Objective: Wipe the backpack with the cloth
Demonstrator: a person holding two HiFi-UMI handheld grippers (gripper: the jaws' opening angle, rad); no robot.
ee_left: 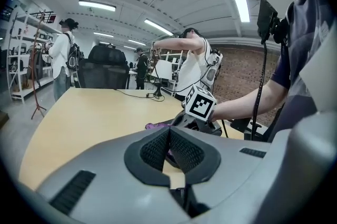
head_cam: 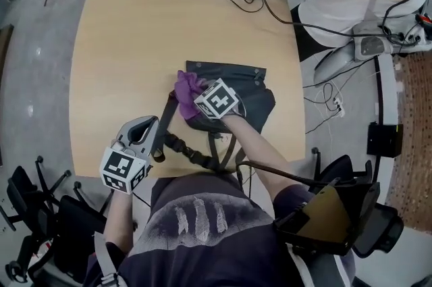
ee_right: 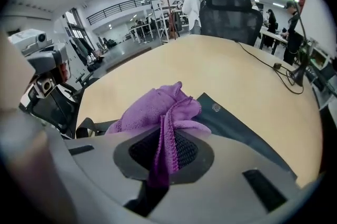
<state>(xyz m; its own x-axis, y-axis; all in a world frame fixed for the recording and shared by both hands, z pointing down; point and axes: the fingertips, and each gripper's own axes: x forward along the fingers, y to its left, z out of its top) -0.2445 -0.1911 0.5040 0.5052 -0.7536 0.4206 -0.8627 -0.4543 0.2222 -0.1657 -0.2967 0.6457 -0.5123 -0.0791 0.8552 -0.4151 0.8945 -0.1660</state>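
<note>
My right gripper [ee_right: 167, 148] pinches the bunched purple cloth [head_cam: 187, 86] atop the dark, flat backpack [head_cam: 251, 95]; my left gripper [head_cam: 147, 129], jaws together, sits beside its straps [head_cam: 181, 148].

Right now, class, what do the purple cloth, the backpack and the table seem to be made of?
The cloth: probably microfibre; fuzzy, matte pile, stitched edge. The backpack: dark synthetic fabric, likely nylon; smooth, faint sheen. The table: pale wood-look top, perhaps laminate; even, smooth surface.

Purple cloth [head_cam: 187, 86] atop flat dark backpack [head_cam: 251, 87]
</note>
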